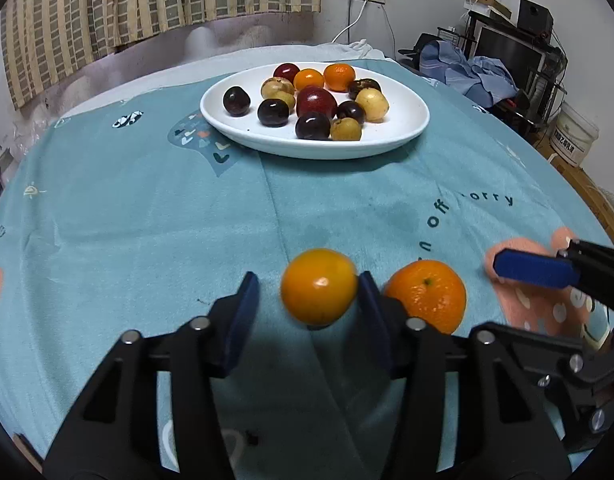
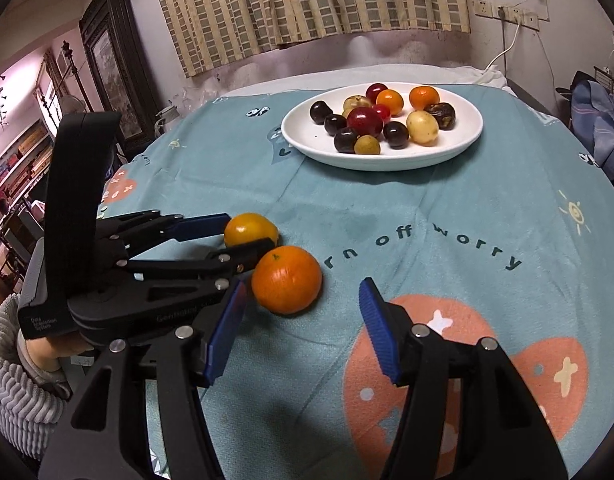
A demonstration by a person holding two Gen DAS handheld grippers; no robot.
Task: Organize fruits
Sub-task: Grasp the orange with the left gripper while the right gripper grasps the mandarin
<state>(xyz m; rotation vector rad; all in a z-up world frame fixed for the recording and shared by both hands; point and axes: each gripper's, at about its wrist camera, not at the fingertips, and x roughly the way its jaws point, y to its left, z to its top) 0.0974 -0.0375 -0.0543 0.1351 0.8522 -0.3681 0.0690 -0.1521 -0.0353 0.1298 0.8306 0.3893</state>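
Smooth round yellow-orange fruit (image 1: 319, 286) between left gripper (image 1: 309, 300) fingers.

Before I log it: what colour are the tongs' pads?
Blue, on black arms; the right tongs' pads show it best in the right wrist view.

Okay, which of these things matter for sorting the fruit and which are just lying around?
Part of the job: yellow-orange fruit between the left gripper fingers; mandarin; white plate of fruit; right gripper.

Just there: teal tablecloth, curtain, blue clothing.
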